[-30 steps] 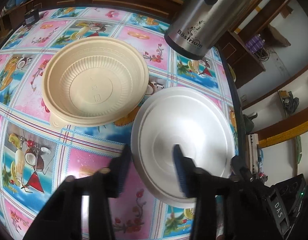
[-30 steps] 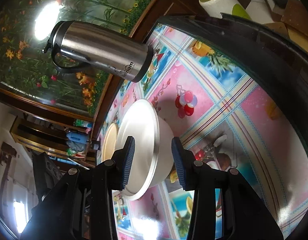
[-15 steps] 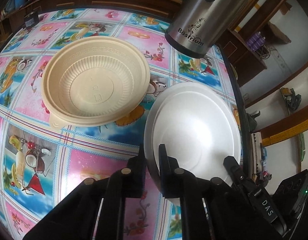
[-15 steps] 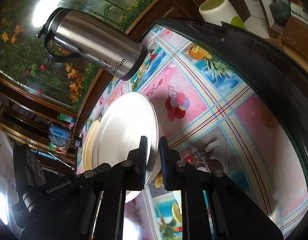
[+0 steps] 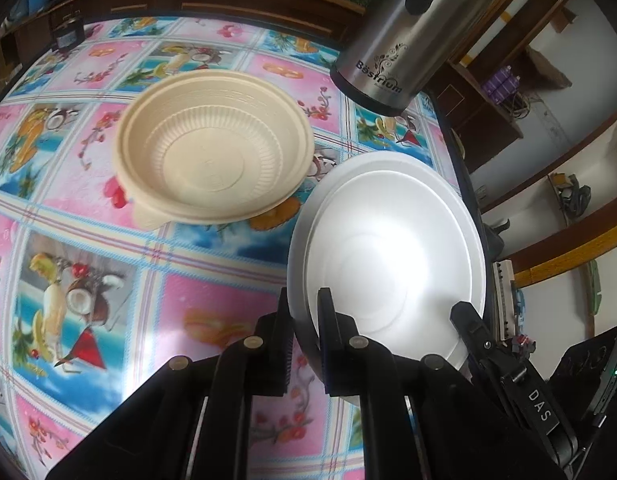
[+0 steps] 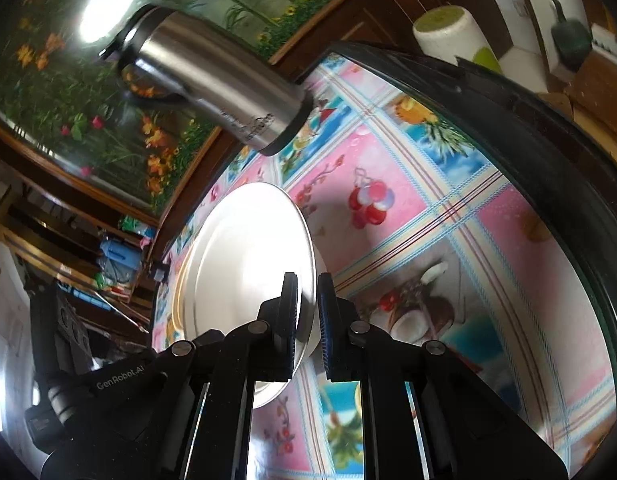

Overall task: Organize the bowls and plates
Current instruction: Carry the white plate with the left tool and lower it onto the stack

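Two sets of jaws, left gripper point(image 5: 304, 316) and right gripper point(image 6: 307, 312), have just clamped onto opposite rims of the white plate point(image 5: 392, 256), which sits atop a white bowl point(image 6: 317, 264) near the tabletop point(image 5: 88, 216) edge. One beige bowl point(image 5: 212, 160) waits beside it, separate. Nothing looks stacked away yet; sorting is barely begun.

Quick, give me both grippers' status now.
Left gripper: shut on the white bowl's rim.
Right gripper: shut on the same bowl's opposite rim.
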A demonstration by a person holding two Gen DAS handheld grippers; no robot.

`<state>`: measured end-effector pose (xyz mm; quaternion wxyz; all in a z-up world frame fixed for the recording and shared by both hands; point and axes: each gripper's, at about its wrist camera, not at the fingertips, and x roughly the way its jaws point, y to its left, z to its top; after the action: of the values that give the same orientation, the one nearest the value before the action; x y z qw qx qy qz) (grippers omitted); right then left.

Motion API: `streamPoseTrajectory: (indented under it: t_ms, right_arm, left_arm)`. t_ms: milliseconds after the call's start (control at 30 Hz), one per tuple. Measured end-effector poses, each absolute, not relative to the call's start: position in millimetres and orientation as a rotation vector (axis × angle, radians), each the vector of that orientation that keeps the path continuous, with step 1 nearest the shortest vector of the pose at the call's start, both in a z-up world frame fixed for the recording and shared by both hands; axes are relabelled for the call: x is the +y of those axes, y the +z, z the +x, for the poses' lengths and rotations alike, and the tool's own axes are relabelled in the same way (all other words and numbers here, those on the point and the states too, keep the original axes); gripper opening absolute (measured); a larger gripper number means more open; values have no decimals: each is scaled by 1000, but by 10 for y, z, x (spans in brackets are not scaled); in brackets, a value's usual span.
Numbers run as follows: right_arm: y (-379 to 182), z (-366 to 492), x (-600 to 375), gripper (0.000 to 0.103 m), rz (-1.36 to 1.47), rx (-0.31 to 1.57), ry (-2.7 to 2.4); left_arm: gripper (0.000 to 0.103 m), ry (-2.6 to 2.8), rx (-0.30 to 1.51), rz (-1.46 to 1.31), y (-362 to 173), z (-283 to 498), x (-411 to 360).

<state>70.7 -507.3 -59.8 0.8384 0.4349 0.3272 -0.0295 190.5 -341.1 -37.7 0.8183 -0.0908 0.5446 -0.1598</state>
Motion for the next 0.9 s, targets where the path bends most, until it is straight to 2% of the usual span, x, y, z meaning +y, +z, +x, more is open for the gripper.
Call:
streamPoseTrajectory:
  t_ms: [200,567,900]
  right_arm:
    - [-531,602,-4819,8,878,673,-44]
    - [-453,339,-4124,8,774,647,-9]
    - [-340,182,-3241,9,718,675,99]
  left_arm:
    - [9,-348,1128,-223,-261,1730,-3089]
    - [9,-343,1145,-312,-370,1437,-2374]
    - [9,-273,1042,-358,-188,1082,-1403]
